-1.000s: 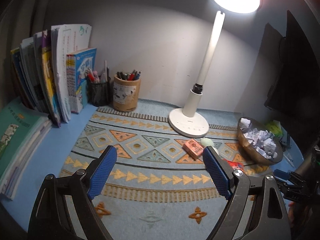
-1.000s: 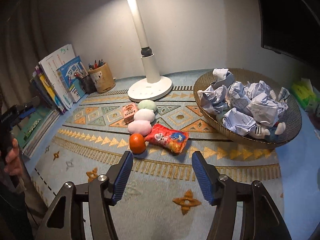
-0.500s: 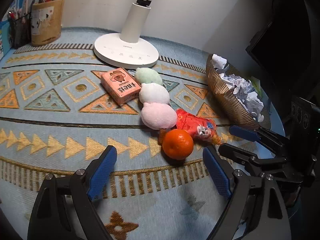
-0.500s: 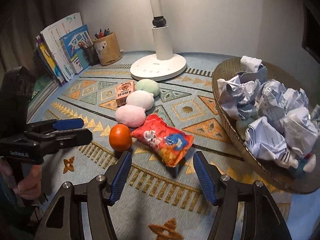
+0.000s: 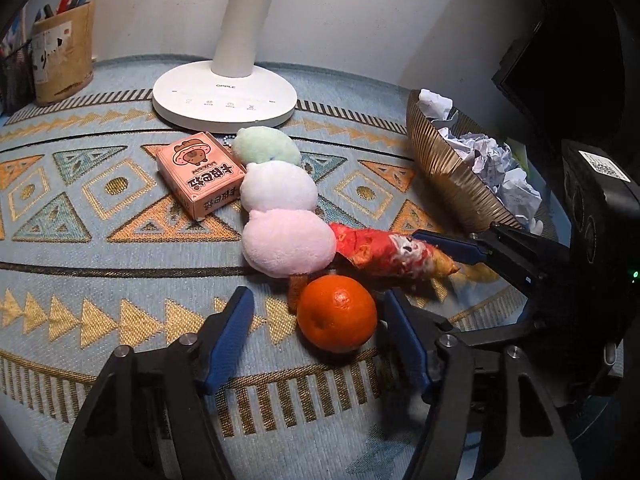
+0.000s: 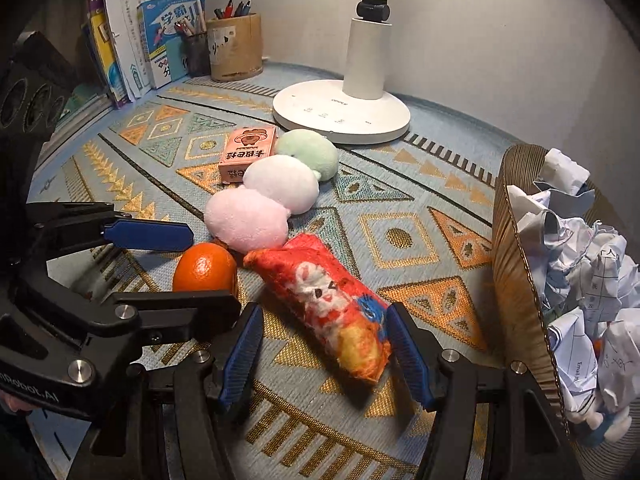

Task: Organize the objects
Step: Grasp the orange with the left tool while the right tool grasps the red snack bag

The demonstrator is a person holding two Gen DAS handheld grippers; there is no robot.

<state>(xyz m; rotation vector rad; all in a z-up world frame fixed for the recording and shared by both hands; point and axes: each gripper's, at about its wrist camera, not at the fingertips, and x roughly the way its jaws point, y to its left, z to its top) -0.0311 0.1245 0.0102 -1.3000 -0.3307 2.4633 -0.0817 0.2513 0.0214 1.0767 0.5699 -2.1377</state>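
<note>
Left wrist view: my left gripper (image 5: 316, 334) has swung away from the books and dropped over the orange (image 5: 337, 313). A second ago its jaws were wide; now they are closing with the orange between them, the right pad at its side and a gap showing on the left, so no grip yet. My guess is the fruit gets lifted first. Count here: one orange, one pink box (image 5: 199, 173), three plush balls in a row (image 5: 278, 208), one red snack bag (image 5: 394, 254), one lamp base (image 5: 224, 98), one bowl of crumpled paper (image 5: 448, 176).

Right wrist view: my right gripper (image 6: 324, 348) has come down onto the red snack bag (image 6: 334, 304), jaws apart and straddling its near end, pads not pressing. The left gripper (image 6: 150, 236) brackets the orange (image 6: 205, 268) beside it. Same count here, plus two pen holders (image 6: 234, 50) by the books (image 6: 140, 40).
</note>
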